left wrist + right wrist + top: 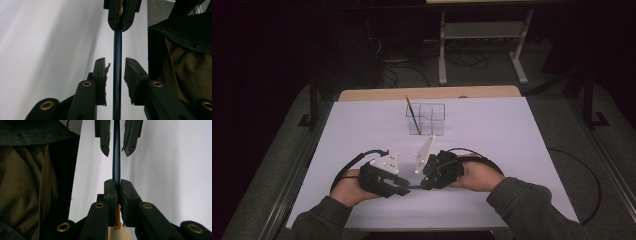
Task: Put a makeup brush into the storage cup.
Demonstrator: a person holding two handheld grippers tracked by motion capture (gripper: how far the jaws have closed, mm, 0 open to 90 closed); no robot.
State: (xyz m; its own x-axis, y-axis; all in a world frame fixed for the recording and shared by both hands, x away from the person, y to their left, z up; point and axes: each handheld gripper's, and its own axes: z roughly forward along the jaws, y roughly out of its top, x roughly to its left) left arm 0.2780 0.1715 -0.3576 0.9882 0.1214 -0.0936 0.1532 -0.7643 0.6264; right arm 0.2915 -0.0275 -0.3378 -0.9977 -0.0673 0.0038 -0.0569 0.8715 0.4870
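A thin dark blue pencil (pixel 117 75) runs level between my two grippers, which face each other tip to tip near the table's front. My right gripper (pixel 117 182) is shut on one end of it, and an orange and pale tip (pixel 119 227) pokes out behind the pads. My left gripper (pixel 115 61) straddles the shaft with a gap on each side, so its pads do not press. In the high view the left gripper (pixel 406 189) and right gripper (pixel 424 184) almost meet. A clear holder (pixel 426 119) with a second pencil (pixel 412 114) leaning in it stands farther back.
A white sheet (pixel 492 135) covers the table, and a wooden strip (pixel 427 93) shows at the far edge. An olive sleeve (pixel 185 70) hangs close beside the grippers. Black cables (pixel 349 167) loop behind each hand.
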